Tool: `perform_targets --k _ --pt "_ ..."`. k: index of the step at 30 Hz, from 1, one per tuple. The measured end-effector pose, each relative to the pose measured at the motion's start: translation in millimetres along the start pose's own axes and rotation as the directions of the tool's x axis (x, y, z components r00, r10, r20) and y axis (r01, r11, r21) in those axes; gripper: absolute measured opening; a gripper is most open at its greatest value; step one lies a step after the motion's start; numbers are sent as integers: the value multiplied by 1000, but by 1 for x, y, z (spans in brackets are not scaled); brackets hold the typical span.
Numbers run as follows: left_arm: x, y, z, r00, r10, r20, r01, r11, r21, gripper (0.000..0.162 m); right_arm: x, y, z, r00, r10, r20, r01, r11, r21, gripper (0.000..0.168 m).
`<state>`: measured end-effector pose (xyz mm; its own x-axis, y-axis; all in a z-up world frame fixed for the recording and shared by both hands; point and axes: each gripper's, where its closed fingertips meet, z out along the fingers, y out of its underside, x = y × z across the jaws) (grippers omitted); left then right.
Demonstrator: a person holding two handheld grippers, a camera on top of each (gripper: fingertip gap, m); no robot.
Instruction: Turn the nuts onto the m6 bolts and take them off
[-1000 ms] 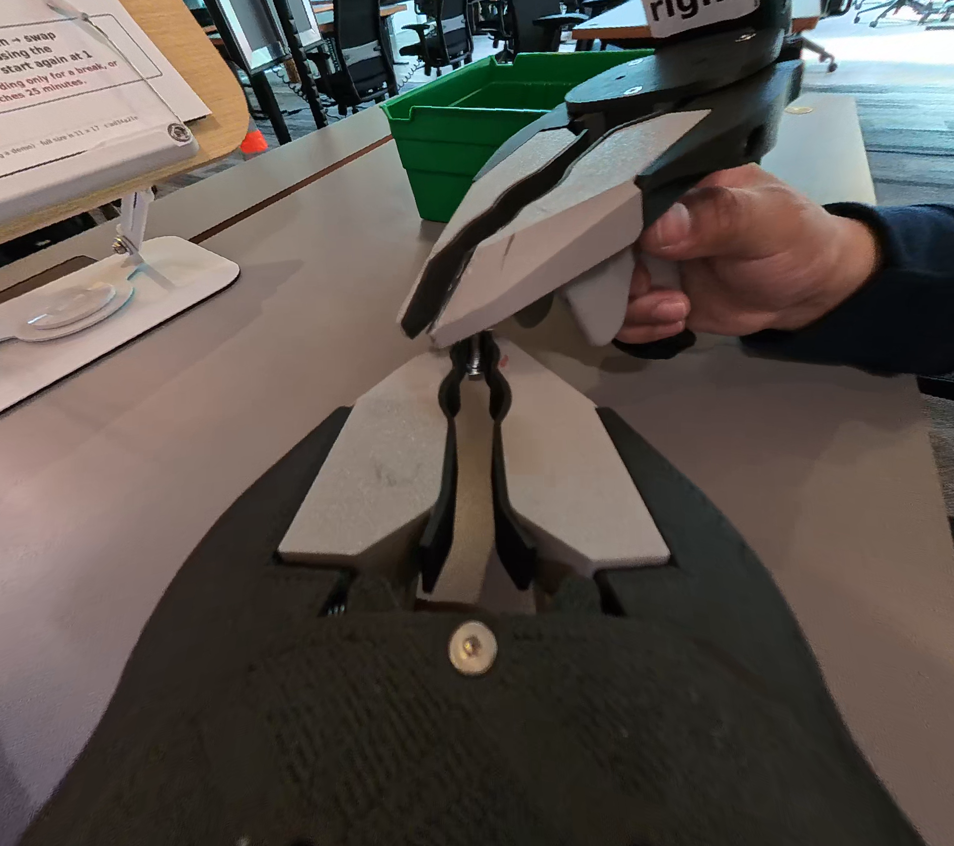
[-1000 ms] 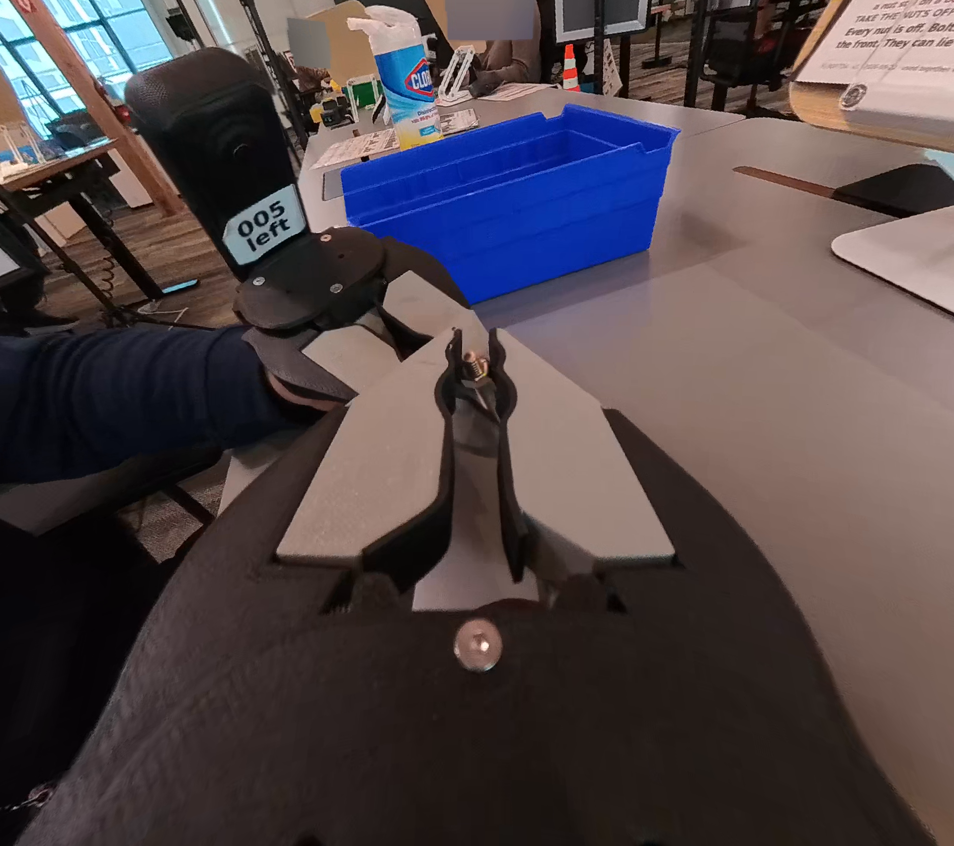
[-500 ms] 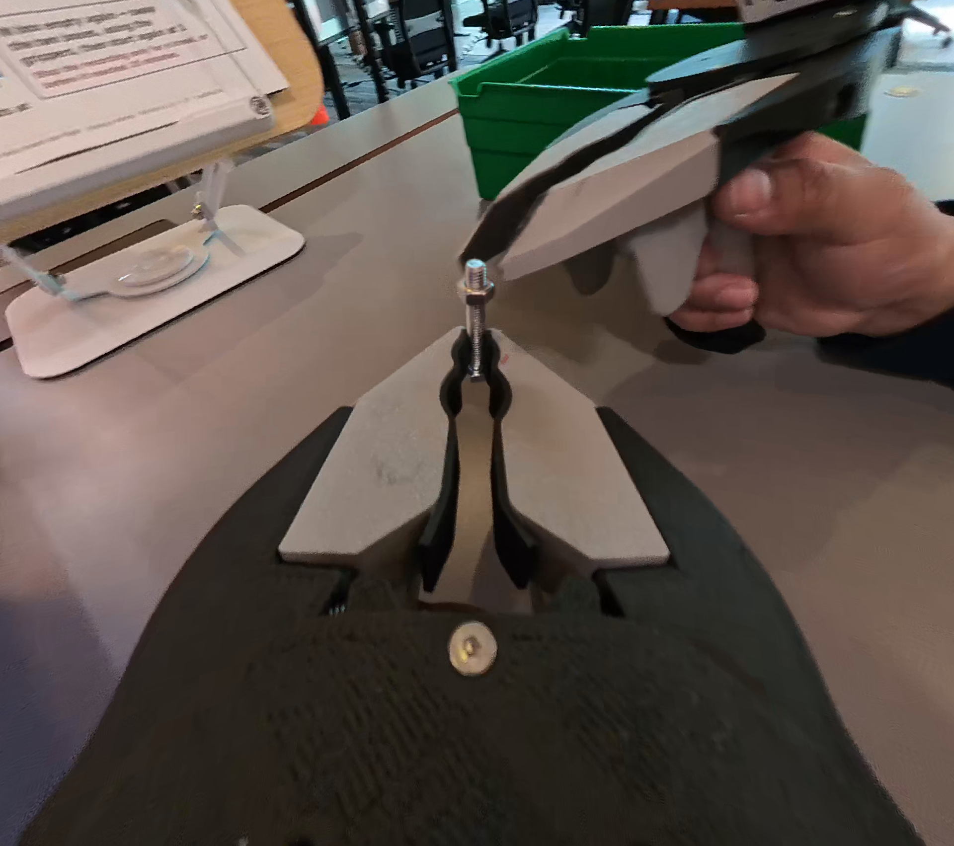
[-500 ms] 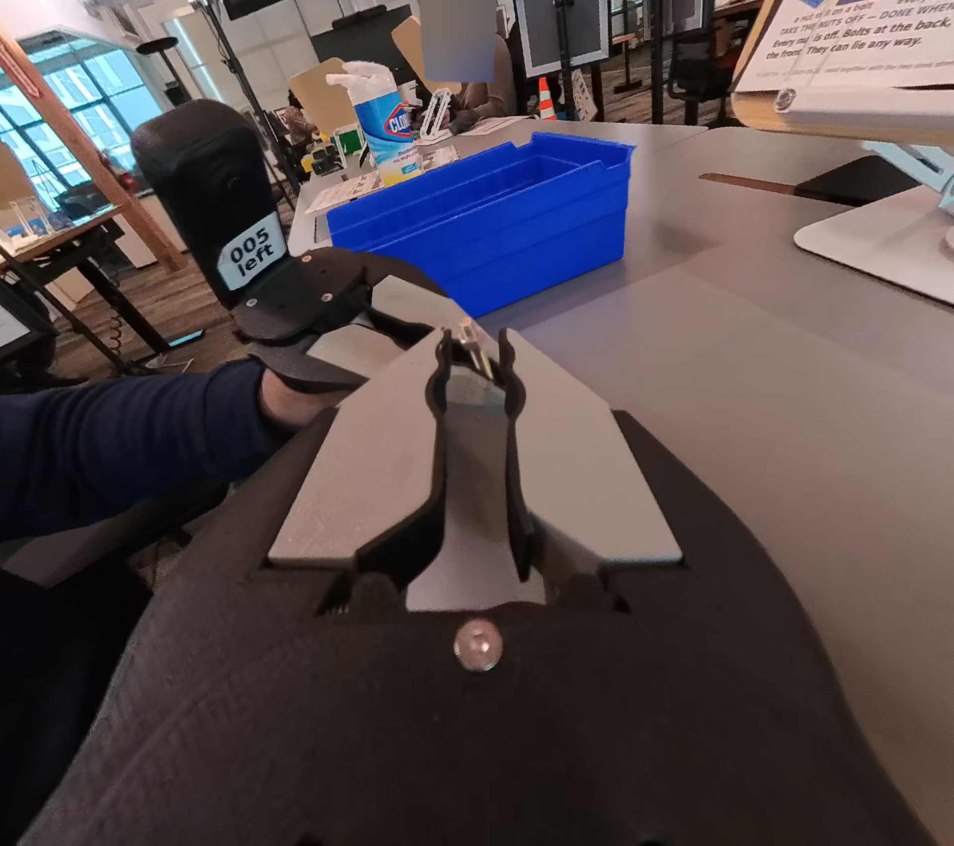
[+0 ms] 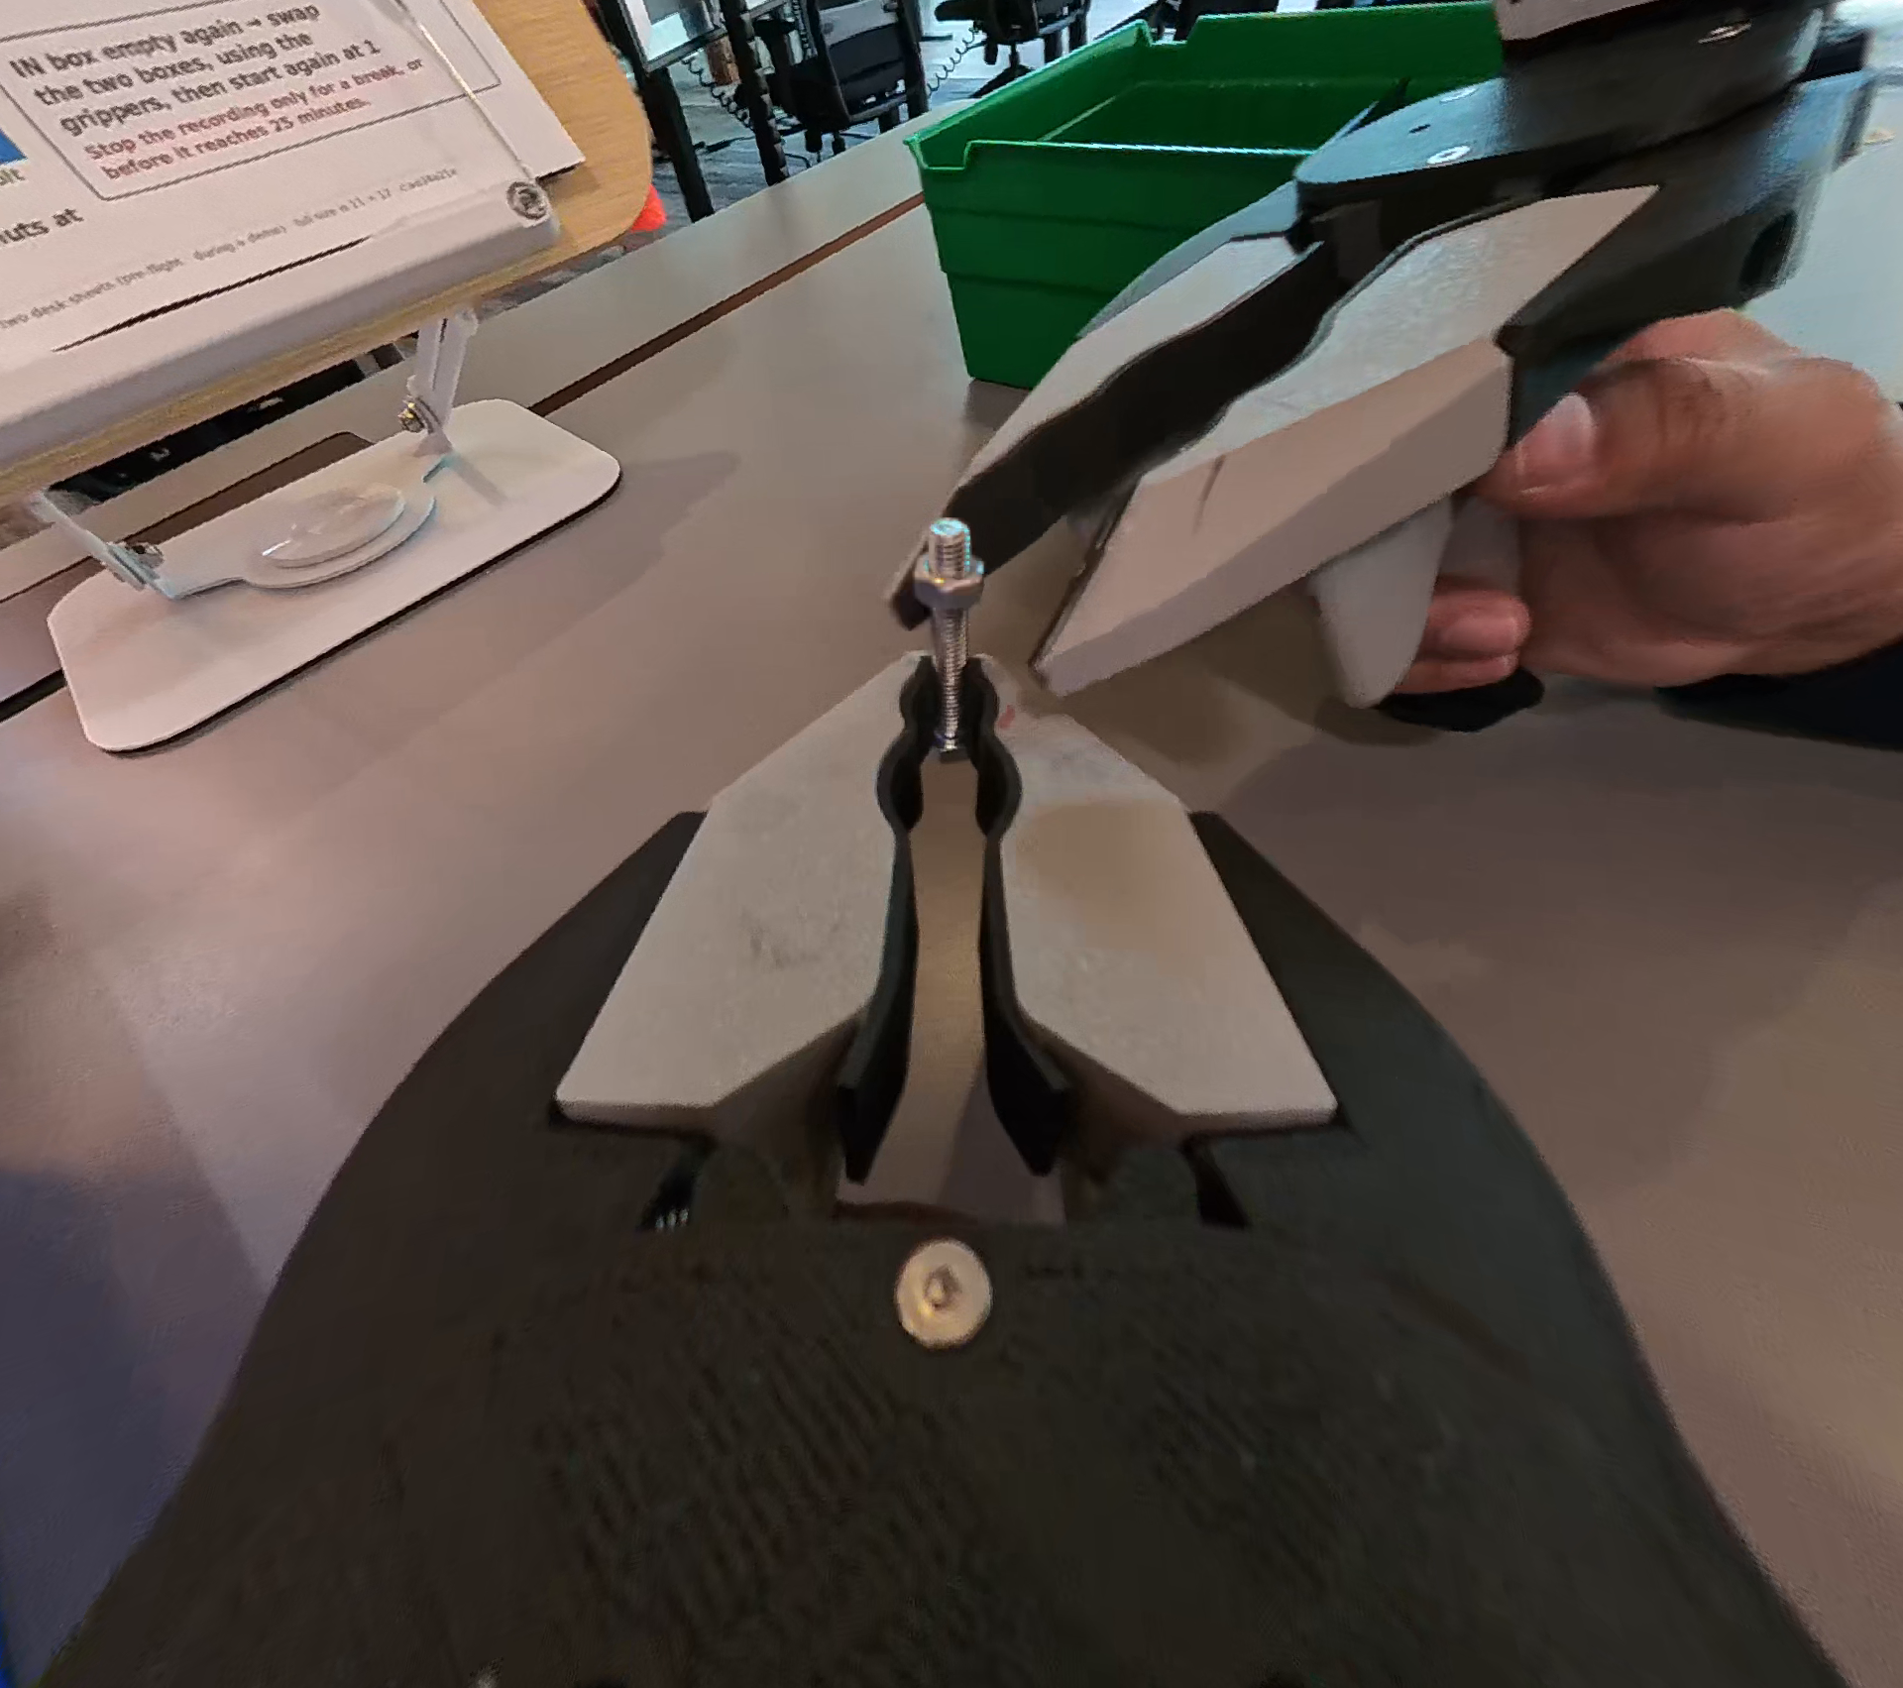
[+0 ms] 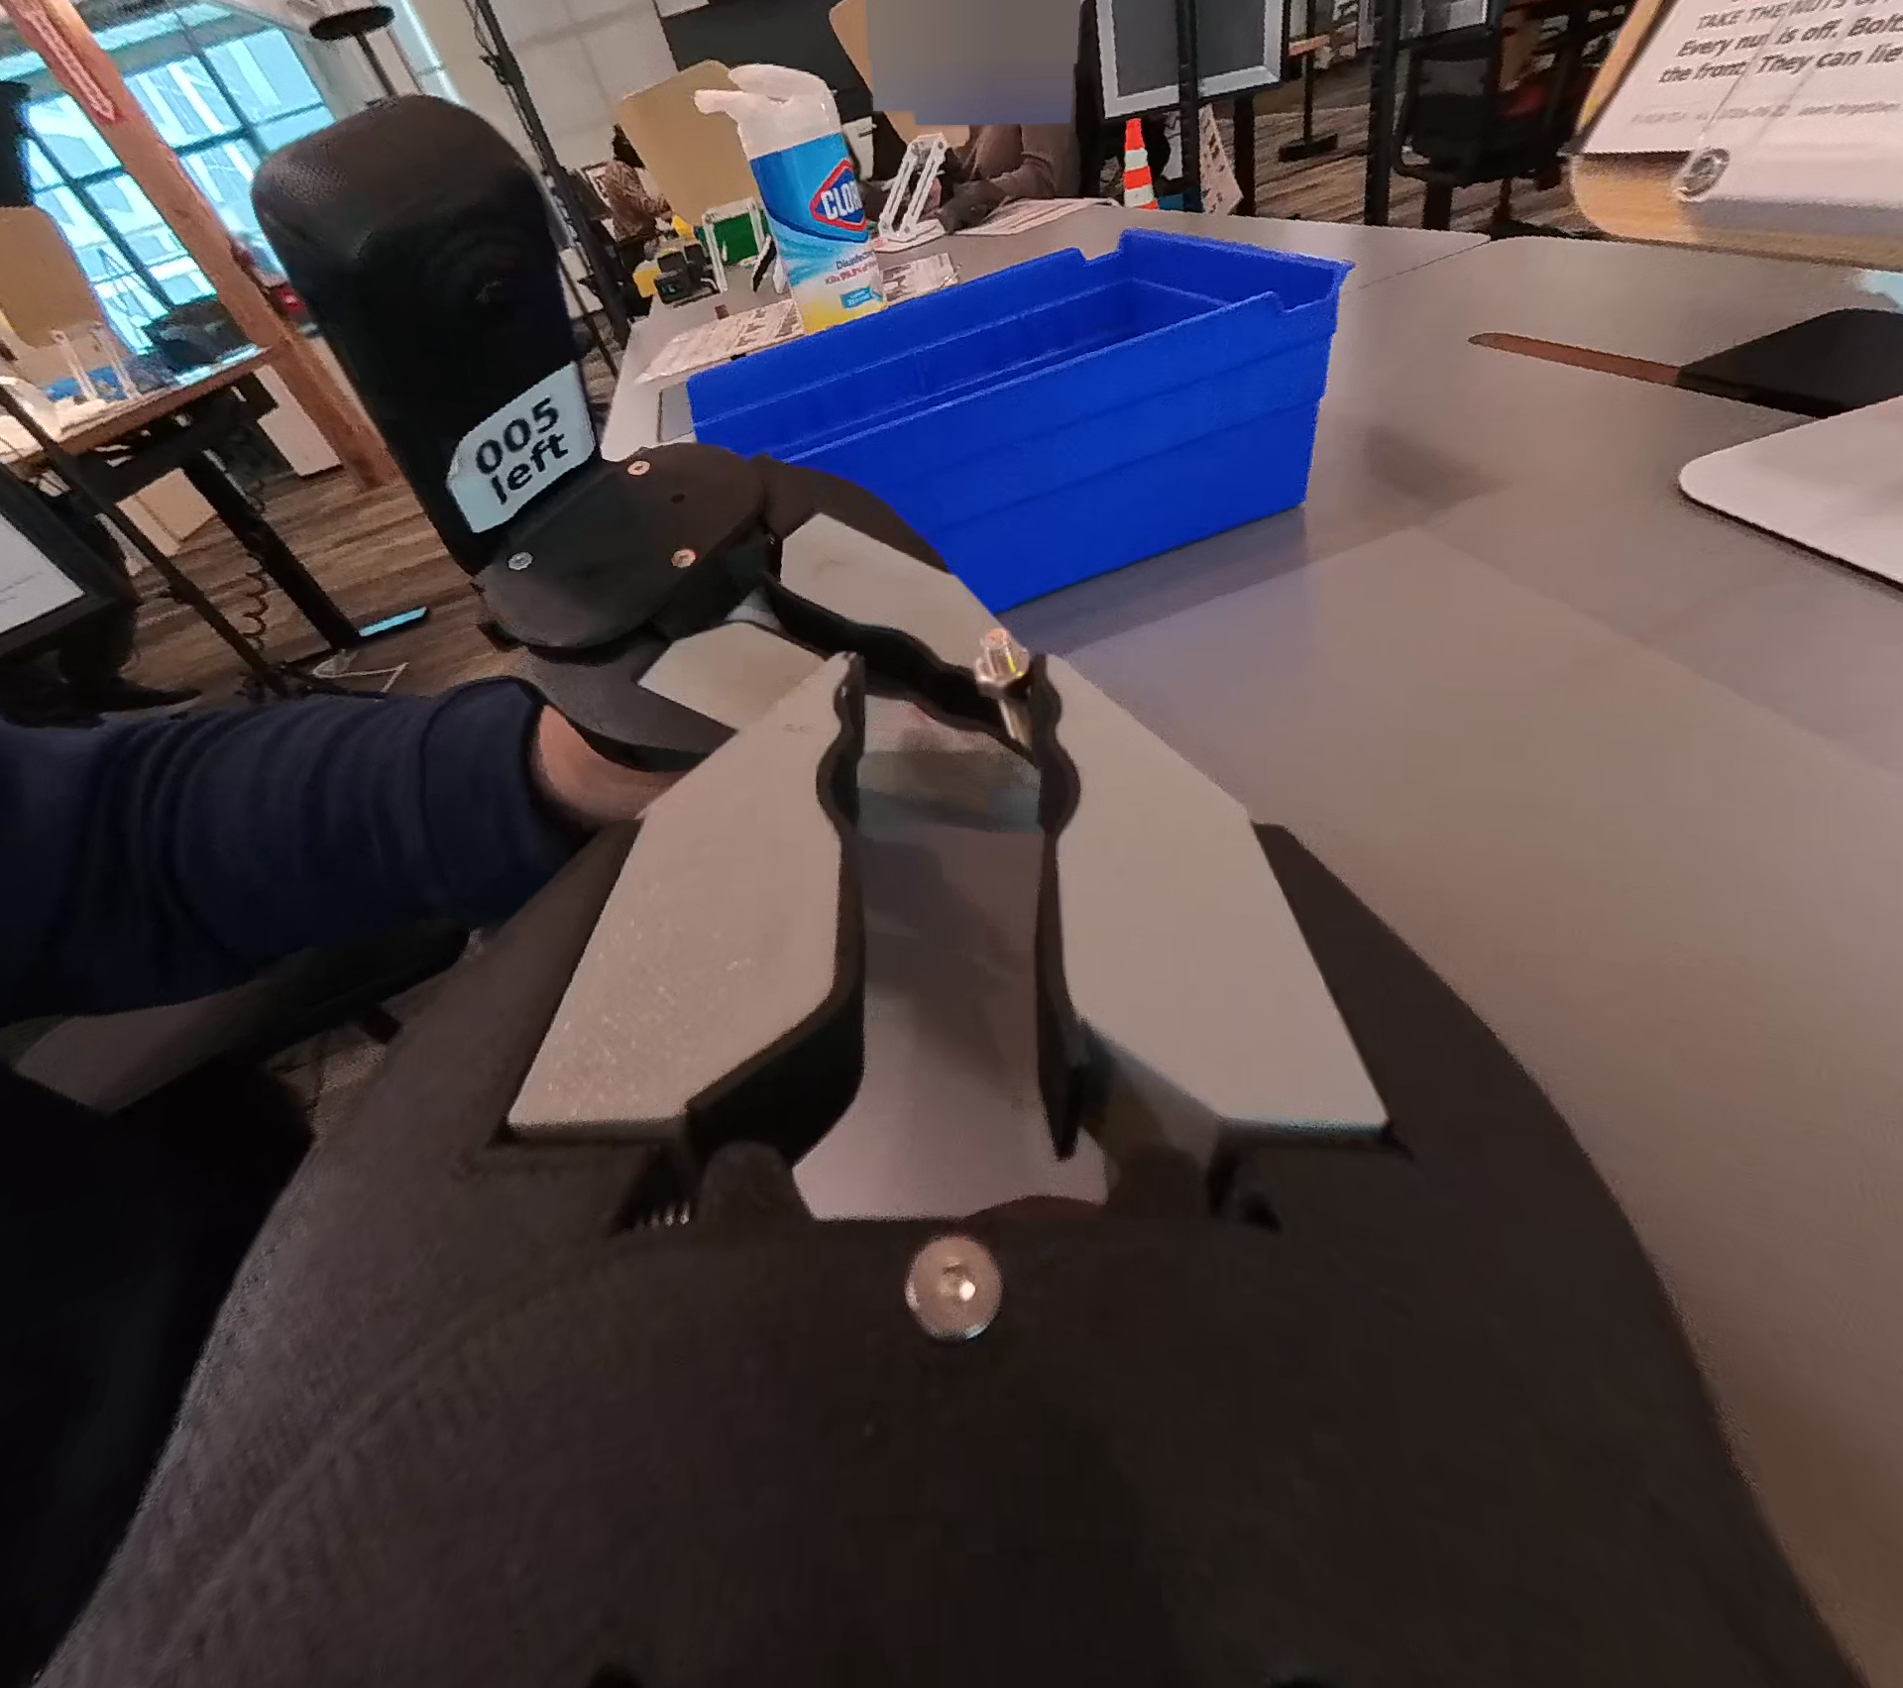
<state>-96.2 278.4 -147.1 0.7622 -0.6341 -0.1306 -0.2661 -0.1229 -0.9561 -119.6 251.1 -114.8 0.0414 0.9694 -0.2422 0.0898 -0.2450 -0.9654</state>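
Tabletop (image 5: 309, 866), grey and smooth, runs under us in an open office with black chairs (image 5: 855, 22) behind. Our left gripper (image 5: 949, 712) pinches the bolt (image 5: 947, 660) upright, nearly closed on its lower shank, nut (image 5: 947, 583) near the top. Our right gripper (image 6: 942, 712) gapes wide, one tip beside the nut. Green bin (image 5: 1081, 238), blue bin (image 6: 1030, 444), a printed sheet (image 5: 237, 63) and white tags on both grippers carry writing.

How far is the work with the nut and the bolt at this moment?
Done: the nut already sits on the bolt, near its tip. In hand: the left claw clamps the bolt upright; the right claw is open beside the nut. Left: gripping and turning it.
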Motion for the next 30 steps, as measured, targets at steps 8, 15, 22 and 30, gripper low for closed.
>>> perform_targets --k 8,15,22,30 --pt "5 -4 0 999 50 8 -50 999 10 2 0 -9 -3 1000 -11 -6 11 999 43 39" --pt "10 -4 0 997 71 -9 -70 997 12 2 -16 -6 2 997 -42 57 41 999 29 42" --pt "9 -3 1 997 78 7 -78 997 4 2 -7 -14 -7 999 -53 4 53 997 55 35" --pt "28 -7 1 992 104 -73 -101 994 34 2 -26 0 6 994 -86 70 88 996 -16 41"
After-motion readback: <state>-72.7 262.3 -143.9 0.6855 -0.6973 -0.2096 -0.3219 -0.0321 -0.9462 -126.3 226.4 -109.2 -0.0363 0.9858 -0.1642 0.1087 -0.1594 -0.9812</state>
